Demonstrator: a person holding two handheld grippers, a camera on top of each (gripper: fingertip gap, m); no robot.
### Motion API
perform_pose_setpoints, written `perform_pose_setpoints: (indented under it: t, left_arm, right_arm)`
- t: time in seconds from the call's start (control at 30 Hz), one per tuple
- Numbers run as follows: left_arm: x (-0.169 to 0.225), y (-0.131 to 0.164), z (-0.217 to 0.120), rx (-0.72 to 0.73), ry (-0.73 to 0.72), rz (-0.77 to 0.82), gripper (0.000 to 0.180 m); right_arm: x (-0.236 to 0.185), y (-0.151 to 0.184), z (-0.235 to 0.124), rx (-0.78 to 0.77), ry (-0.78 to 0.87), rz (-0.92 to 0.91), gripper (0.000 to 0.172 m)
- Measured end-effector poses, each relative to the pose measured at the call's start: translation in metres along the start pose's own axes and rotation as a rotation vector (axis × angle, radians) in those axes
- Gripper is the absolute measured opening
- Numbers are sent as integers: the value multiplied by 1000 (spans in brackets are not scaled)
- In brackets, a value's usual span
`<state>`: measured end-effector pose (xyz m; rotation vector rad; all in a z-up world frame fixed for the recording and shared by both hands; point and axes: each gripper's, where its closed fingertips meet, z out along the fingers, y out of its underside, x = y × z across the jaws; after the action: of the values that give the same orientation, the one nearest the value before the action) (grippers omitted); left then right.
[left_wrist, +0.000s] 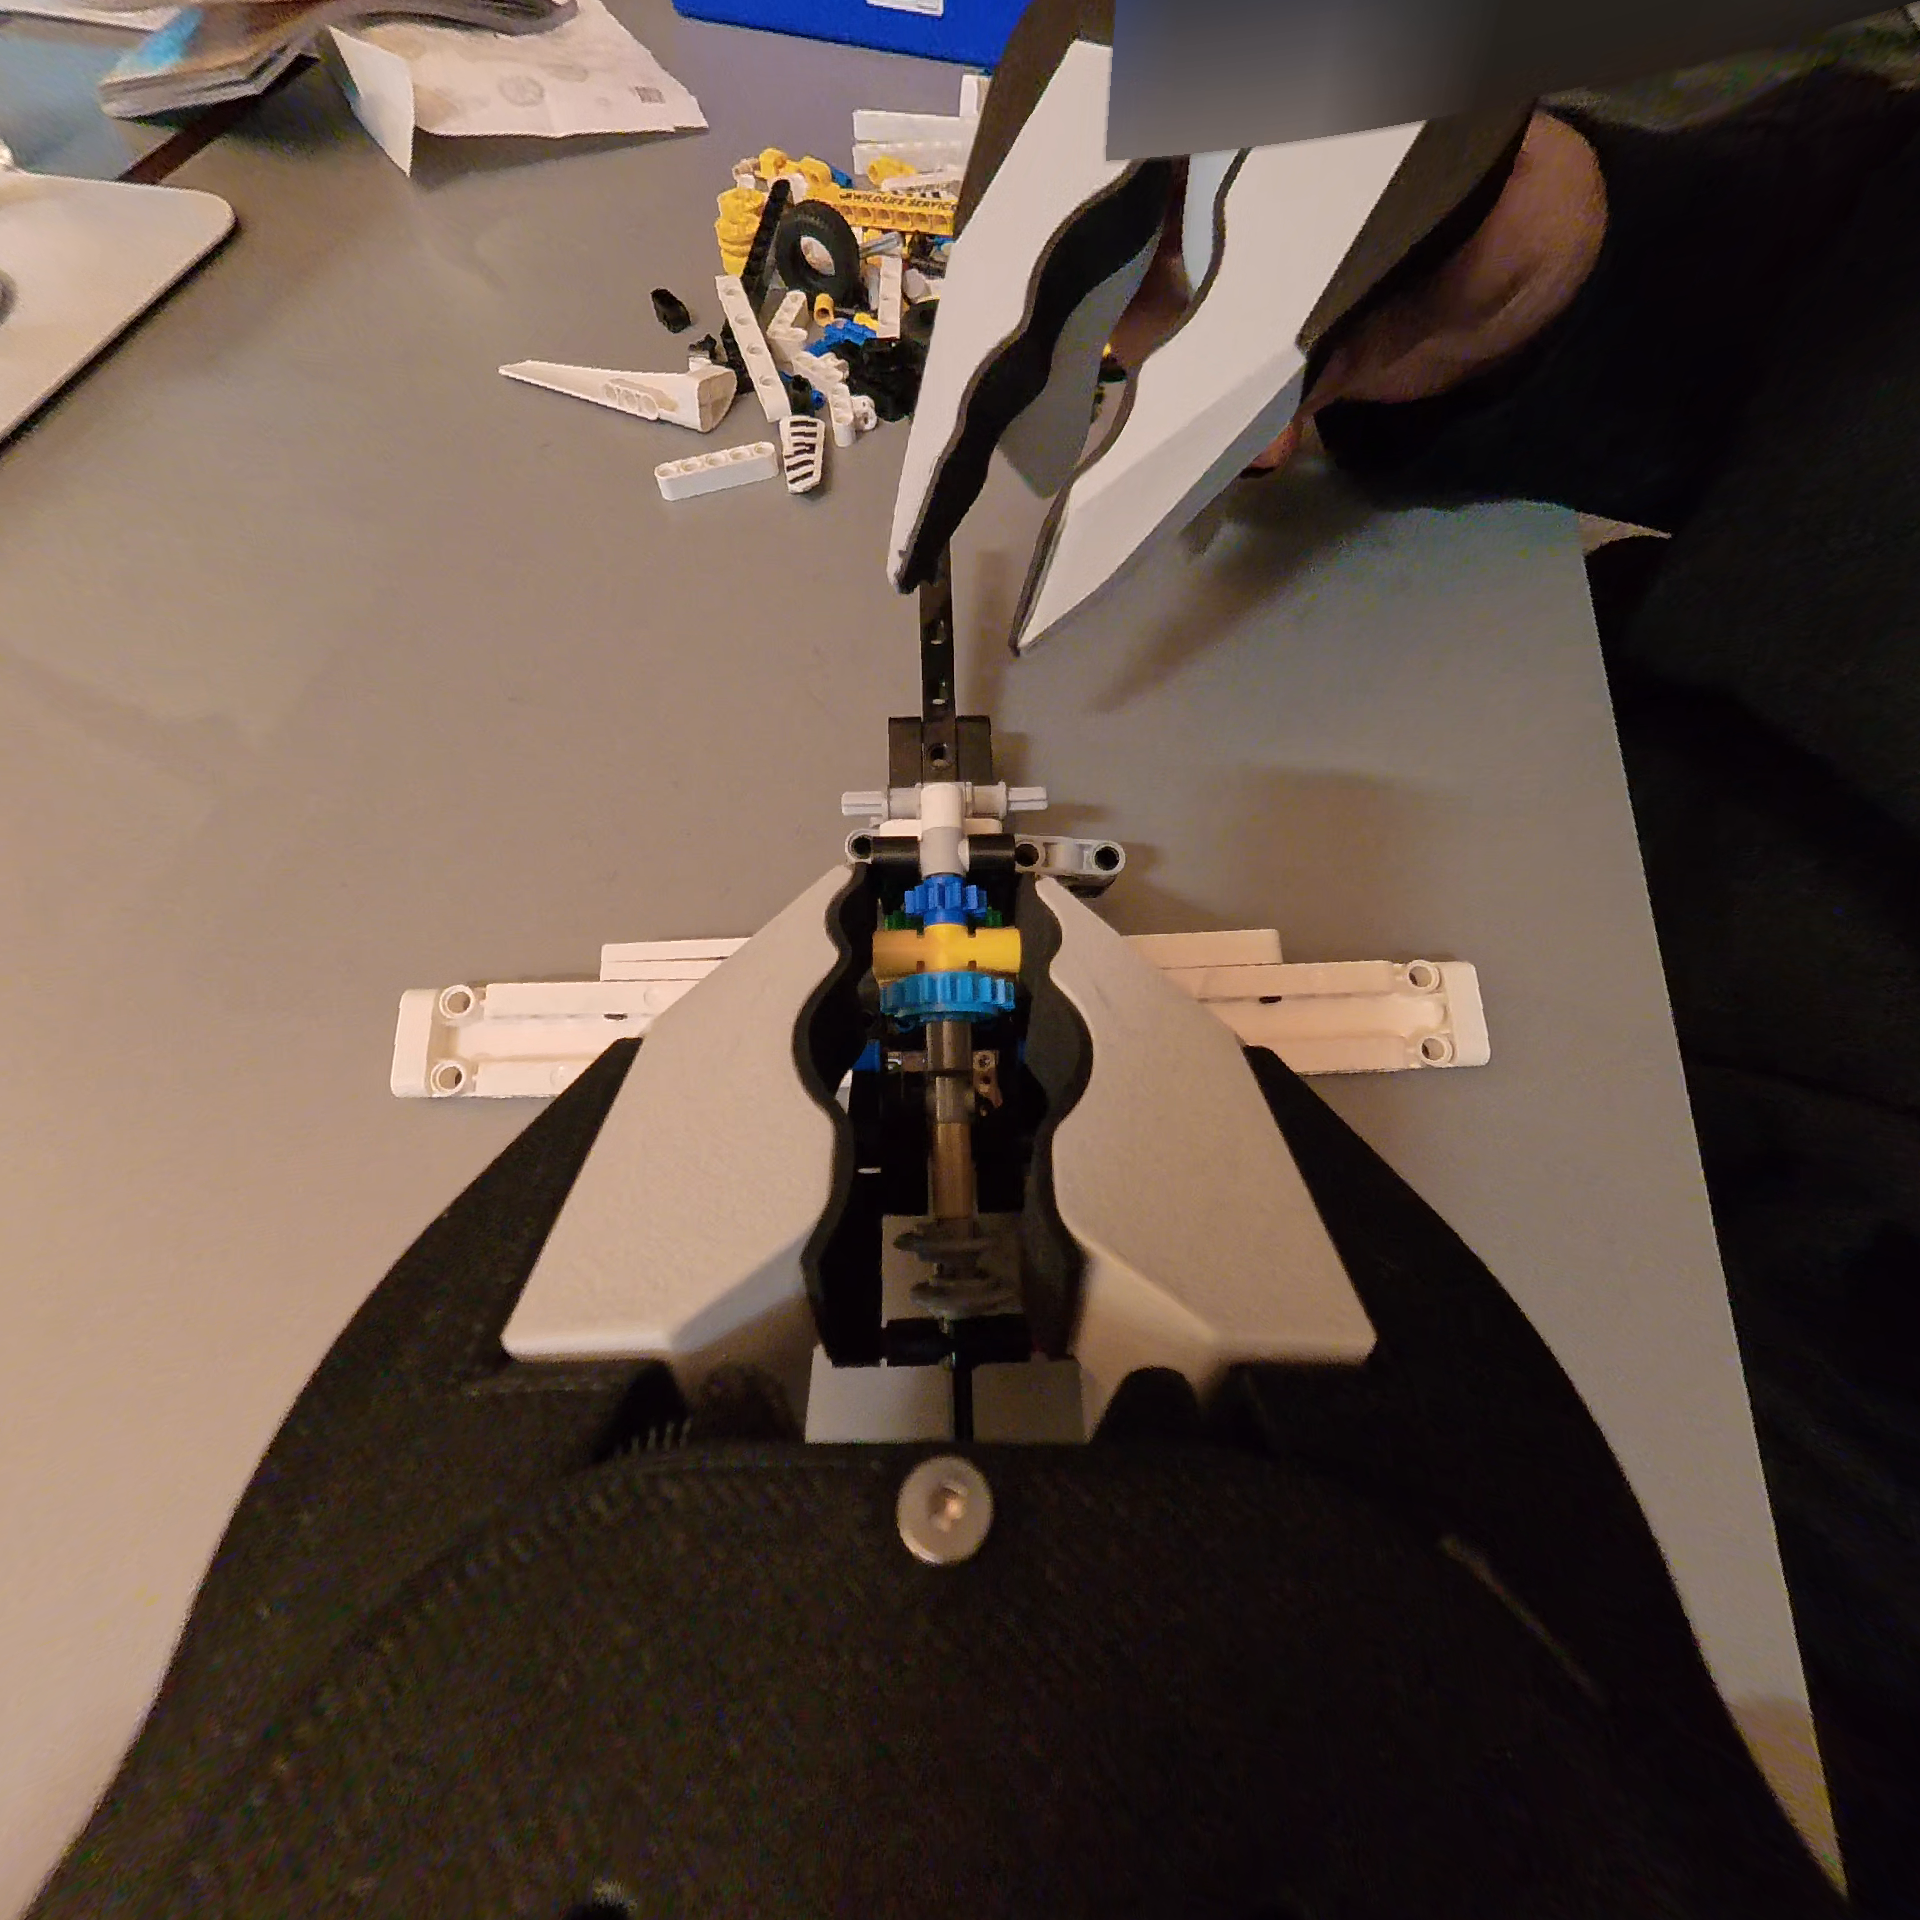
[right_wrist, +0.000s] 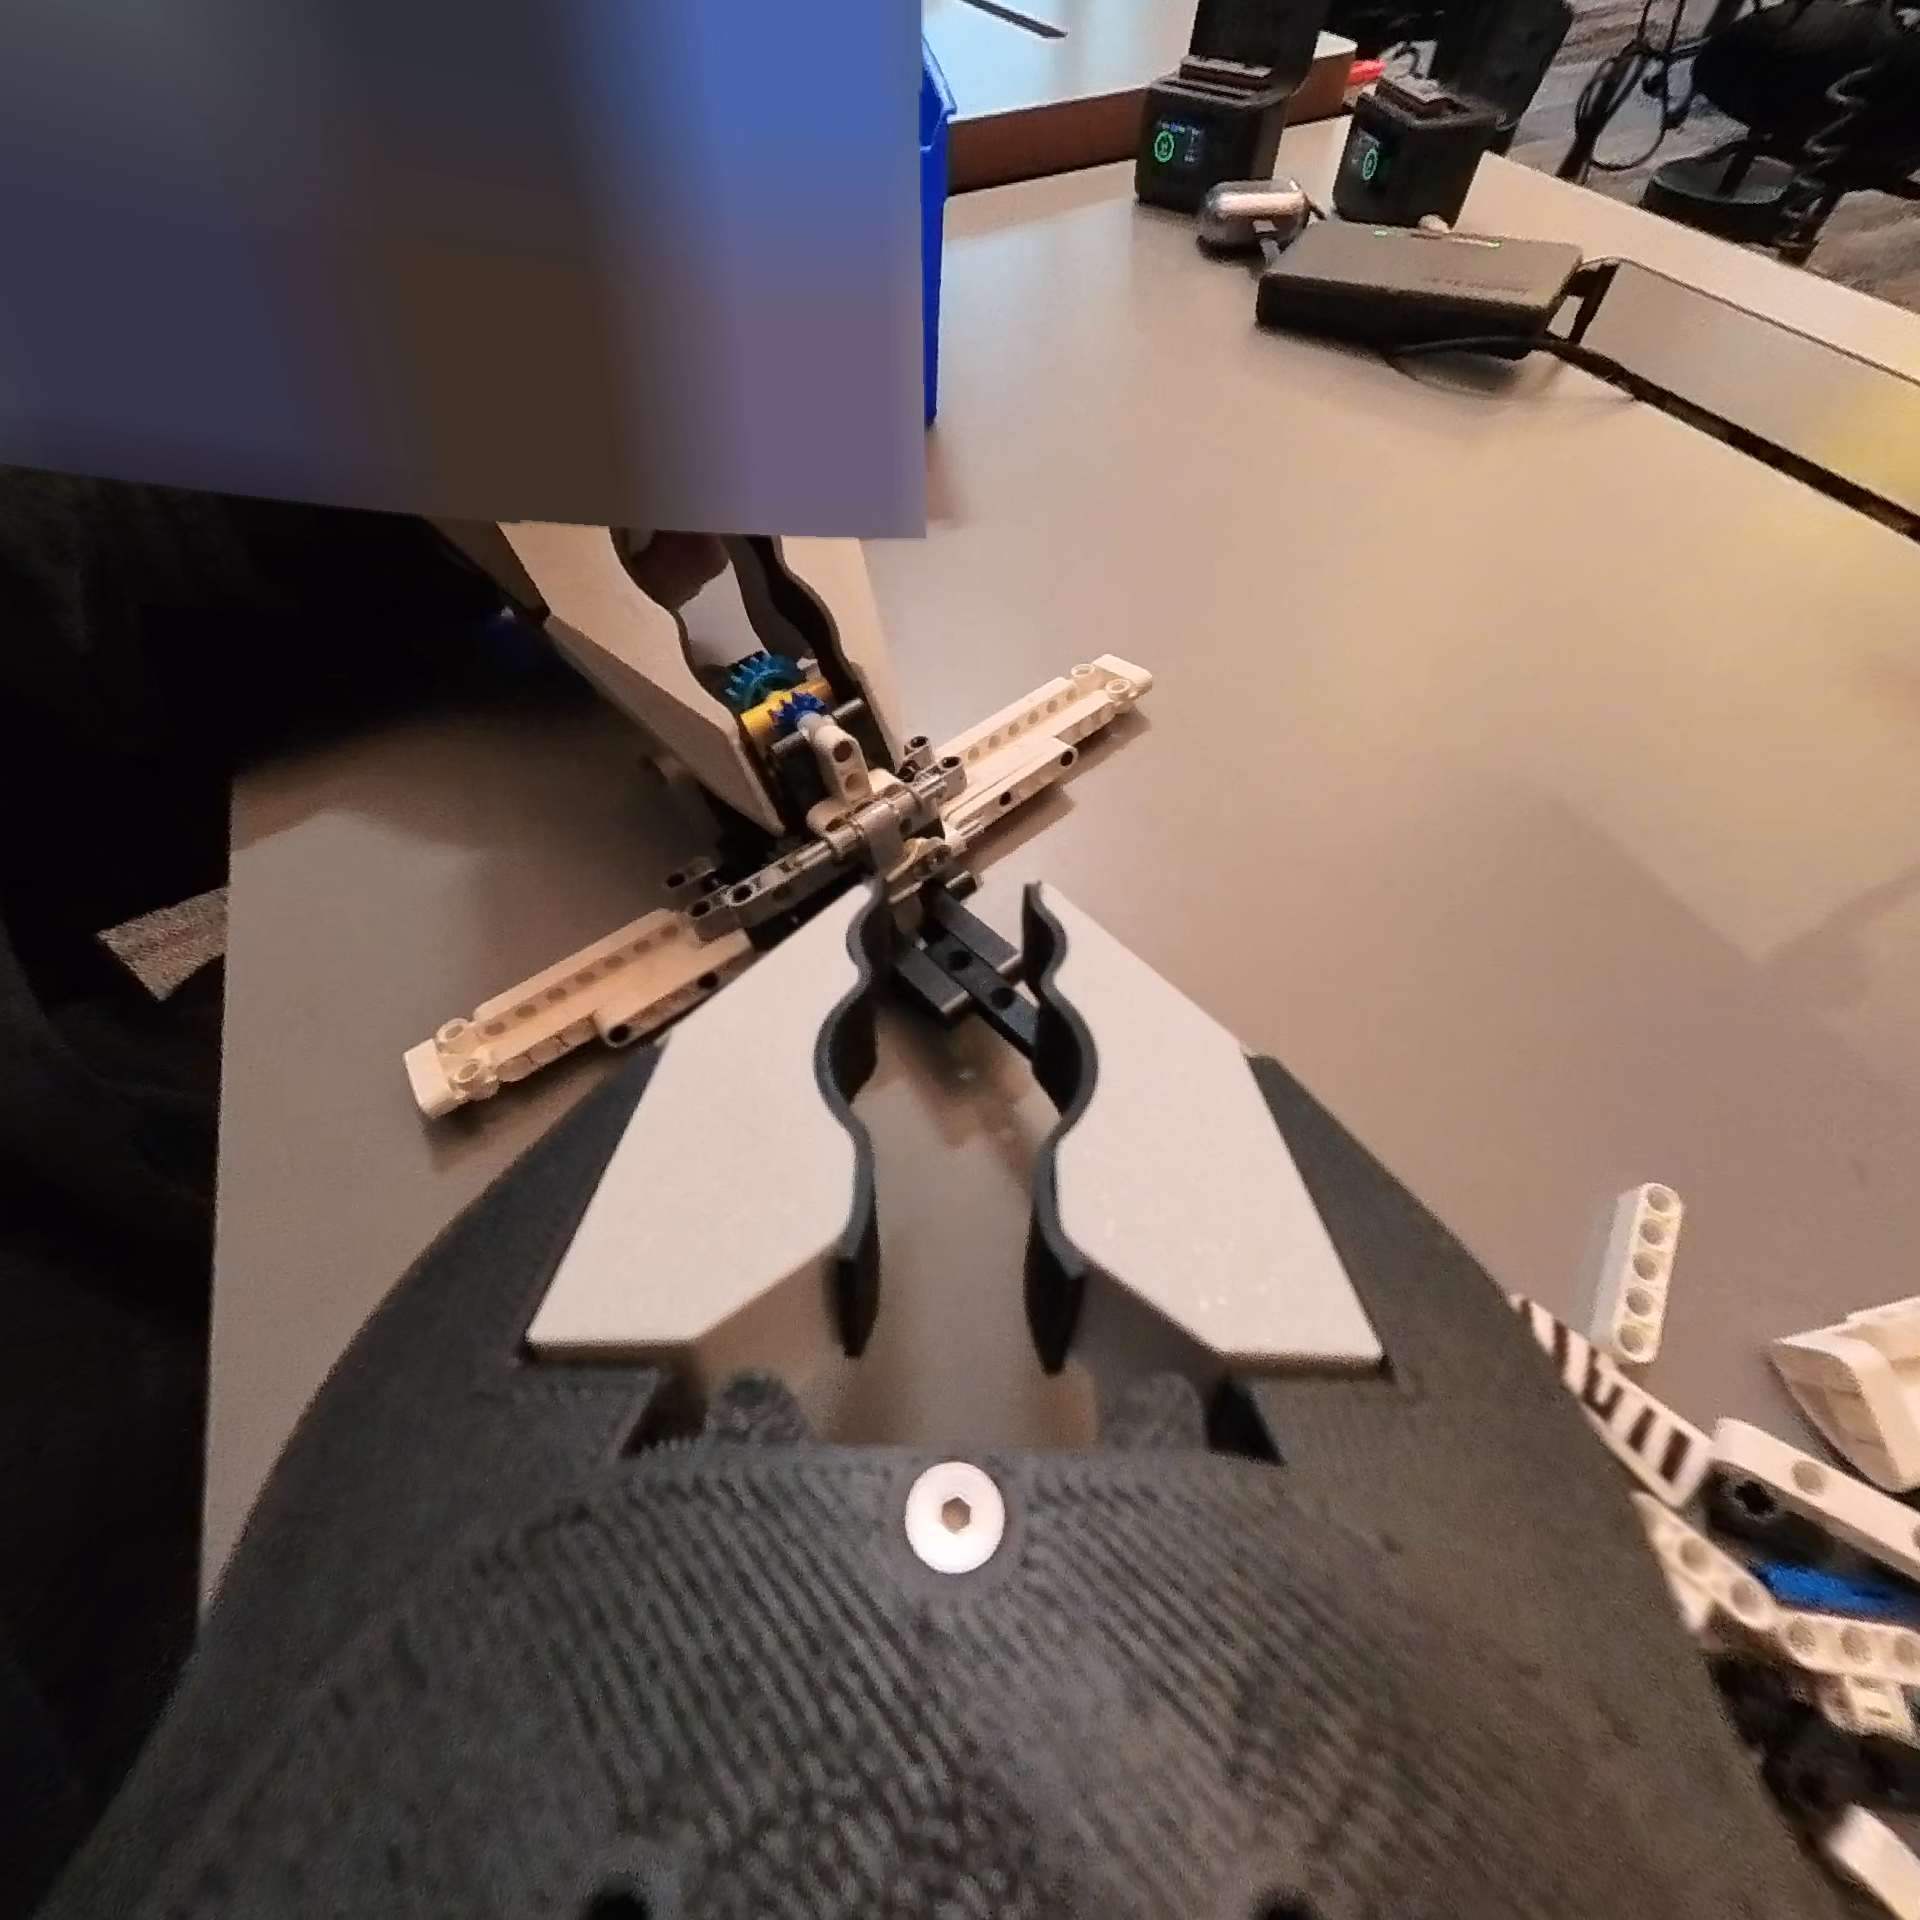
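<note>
My left jaws (left_wrist: 940, 894) are clamped on a brick-built model (left_wrist: 940, 966): hard plastic, black frame, both wavy black pads pressed on its sides. Between the pads I count two blue toothed gears, one yellow connector, one dull brass-grey shaft. White flat wing panels (left_wrist: 488, 1029) with round pin holes stick out left and right, lying on the smooth matte grey bench (left_wrist: 312, 675). One thin black holed beam (left_wrist: 938, 655) runs forward from the model's far end.

My right jaws (right_wrist: 951, 935) sit at that beam: partly open, grey wedge fingers (right_wrist: 1143, 1122) with black wavy liners. The beam lies between them, its end against the right-hand liner; I cannot tell whether both pads press on it. In the left wrist view the same jaws (left_wrist: 961, 613) come down from above, tips either side of the beam's far end.

Further back, a loose pile of parts (left_wrist: 821, 281): white, yellow, black pieces, one black rubber tyre, one white tapered wing piece (left_wrist: 634, 390). Folded paper sheets (left_wrist: 499, 83) behind. Right side of the bench: two small black devices with lit screens (right_wrist: 1184, 145), one flat black box (right_wrist: 1413, 281).
</note>
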<state>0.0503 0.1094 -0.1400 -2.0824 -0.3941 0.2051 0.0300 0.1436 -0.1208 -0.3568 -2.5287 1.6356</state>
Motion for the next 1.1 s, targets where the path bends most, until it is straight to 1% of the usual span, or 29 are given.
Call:
perform_pose_setpoints:
  t: [0.07,0.1,0.17,0.23,0.3,0.4,0.53,0.63,0.67,0.73,0.77,0.83,0.87,0.93,1.03,1.1]
  left_arm:
    - [0,0,0,3,0,1,25]
    - [0,0,0,5,0,1,25]
    - [0,0,0,13,1,5,25]
    - [1,0,-1,26,6,10,25]
    - [2,0,-1,32,17,17,24]
    - [12,-1,-1,33,62,50,25]
    - [30,1,-1,13,150,97,25]
    - [38,1,-1,11,208,95,25]
    - [38,1,-1,12,211,86,25]
    - [37,1,-2,14,219,71,25]
    - [37,1,-2,15,220,68,25]
    - [37,0,-1,12,216,67,25]
    - [36,0,0,8,209,68,25]
    - [34,0,3,-23,176,48,25]
    - [32,-1,8,-81,107,65,25]
    - [33,-1,9,-94,94,79,25]
  right_arm:
    - [1,-1,1,15,18,-18,23]
    - [6,-1,0,18,56,-54,23]
    - [23,-1,-5,36,173,-188,22]
    - [34,-7,-15,100,261,-289,19]
    - [29,-17,-23,183,231,-271,18]
    - [18,-26,-27,251,151,-207,21]
    - [14,-17,-25,200,80,-161,21]
    - [0,-18,-25,152,-88,-85,21]
    - [-5,-14,-24,100,-153,-66,22]
    - [-12,2,-20,-73,-272,-25,25]
    - [-13,10,-16,-150,-304,-5,24]
    - [-19,18,-8,-213,-324,-2,18]
    - [-21,20,-4,-221,-318,-7,14]
    - [-24,24,0,-250,-285,23,12]
    - [-22,26,-4,-309,-199,137,13]
    - [-29,17,-7,-262,-218,255,13]
